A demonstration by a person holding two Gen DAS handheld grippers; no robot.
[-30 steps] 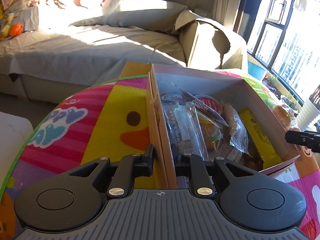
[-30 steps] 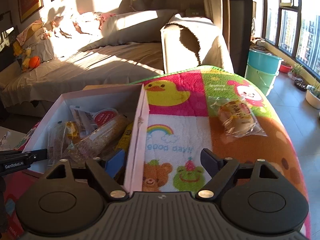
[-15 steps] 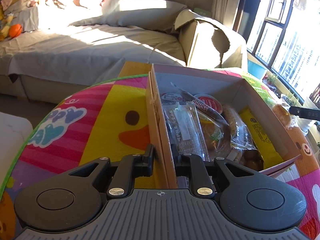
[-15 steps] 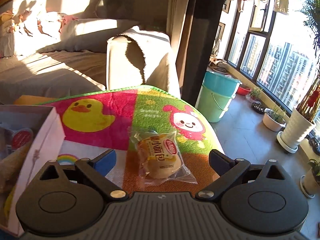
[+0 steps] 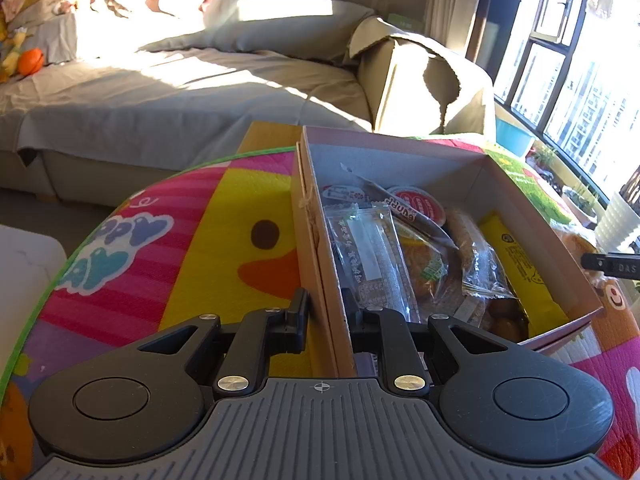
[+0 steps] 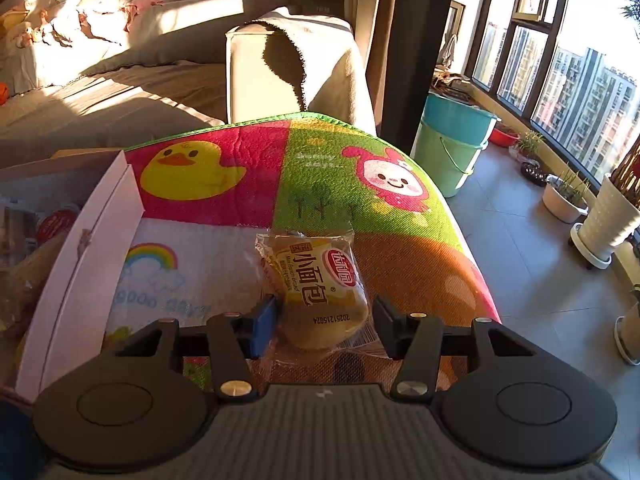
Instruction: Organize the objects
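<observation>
While the left gripper pinches the near side wall of the snack box between its 2 fingers, the right gripper stands spread around the wrapped bread bun. That bun lies on the cartoon mat, just right of the box.

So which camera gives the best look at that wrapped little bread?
The right wrist view: the bread packet lies between the open right gripper, label readable. The left wrist view shows only an orange-brown sliver beyond the box.
</observation>
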